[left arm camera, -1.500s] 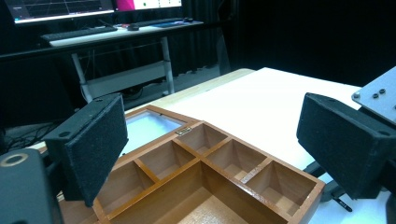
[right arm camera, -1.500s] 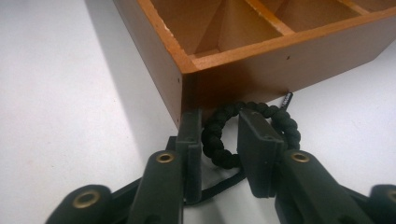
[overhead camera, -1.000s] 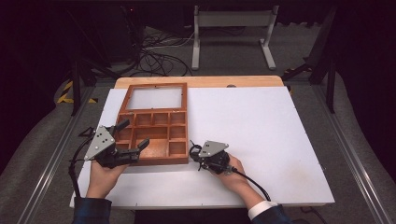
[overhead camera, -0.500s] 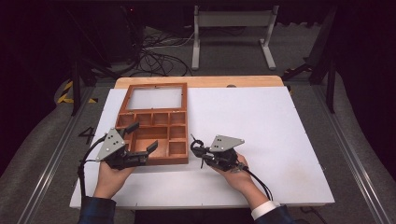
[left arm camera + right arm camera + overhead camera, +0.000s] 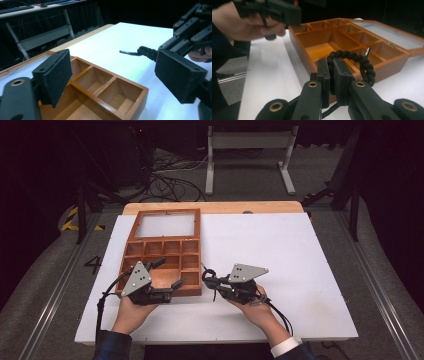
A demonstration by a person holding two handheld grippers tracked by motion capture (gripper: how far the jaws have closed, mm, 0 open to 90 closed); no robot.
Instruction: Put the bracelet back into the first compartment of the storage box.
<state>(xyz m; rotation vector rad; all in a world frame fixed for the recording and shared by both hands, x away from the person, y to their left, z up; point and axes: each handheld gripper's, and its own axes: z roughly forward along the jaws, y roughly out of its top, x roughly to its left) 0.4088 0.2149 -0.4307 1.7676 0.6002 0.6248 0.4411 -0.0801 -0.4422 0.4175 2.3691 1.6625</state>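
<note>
A wooden compartment box (image 5: 197, 270) (image 5: 140, 96) (image 5: 392, 68) lies on the white mat with its glass lid (image 5: 165, 225) folded back. My left gripper (image 5: 169, 273) (image 5: 115, 62) hangs over the box's near row. It is open, its jaws have just been closing a little, and nothing is between them. Just right of the box's near right corner, my right gripper (image 5: 207, 280) (image 5: 331, 62) is shut on a black braided bracelet (image 5: 207, 273) (image 5: 362, 62) (image 5: 147, 52). The bracelet's loop sticks out toward the box. The compartments I can see hold nothing.
The white mat (image 5: 280, 255) covers a wooden table and stretches wide to the right of the box. Beyond the far edge are cables (image 5: 170, 182) and a metal stand (image 5: 250, 150) on the floor. Rails run along both sides of the table.
The left gripper has moved right and down, over the box's near edge. The right gripper has risen off the mat with the bracelet still in it.
</note>
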